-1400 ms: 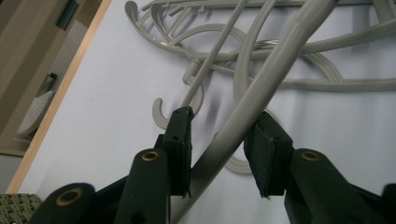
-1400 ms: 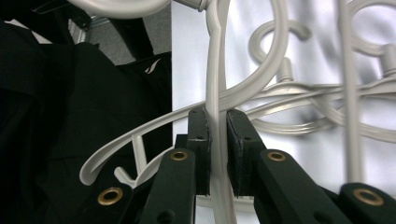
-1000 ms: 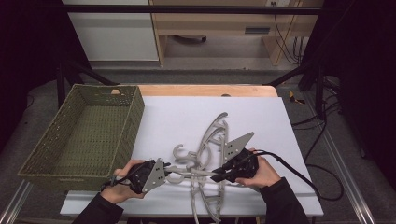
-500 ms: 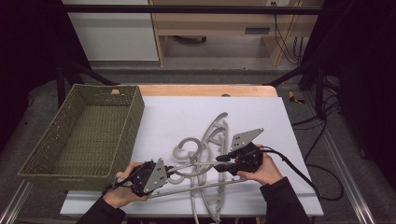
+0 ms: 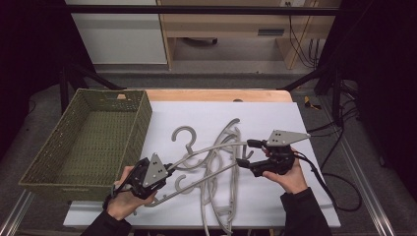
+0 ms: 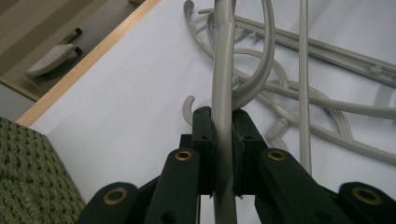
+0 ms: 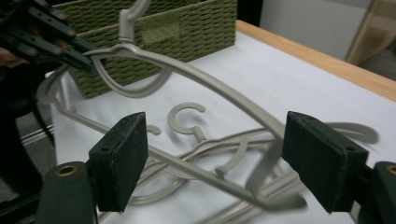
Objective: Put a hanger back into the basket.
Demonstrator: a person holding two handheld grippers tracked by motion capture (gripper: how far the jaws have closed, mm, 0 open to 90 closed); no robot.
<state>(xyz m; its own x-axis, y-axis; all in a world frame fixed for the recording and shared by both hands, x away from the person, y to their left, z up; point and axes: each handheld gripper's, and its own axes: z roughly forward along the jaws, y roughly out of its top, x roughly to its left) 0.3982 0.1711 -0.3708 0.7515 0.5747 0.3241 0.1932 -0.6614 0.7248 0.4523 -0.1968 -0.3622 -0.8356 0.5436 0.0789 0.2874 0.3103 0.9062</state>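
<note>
A pile of grey plastic hangers (image 5: 220, 206) lies on the white table top. One grey hanger (image 5: 206, 149) is raised above the pile, and my left gripper (image 5: 166, 170) is shut on its near end. In the left gripper view the jaws (image 6: 223, 122) pinch that hanger's arm (image 6: 223, 70). My right gripper (image 5: 244, 152) stands open at the hanger's other end. In the right gripper view its pads (image 7: 120, 154) are wide apart, with the hanger's corner (image 7: 266, 179) between them and touching neither. The left gripper (image 7: 51, 39) shows far off there.
A green woven basket (image 5: 46, 164) stands at the left of the table, close to the left hand, with nothing visible inside it. The white sheet (image 5: 275, 118) has free room behind and to the right of the pile. The right gripper's cable (image 5: 319, 182) trails off right.
The held hanger has risen out of the pile. My right gripper has moved away from the person, toward the hanger's far end. The left gripper has hardly shifted.
</note>
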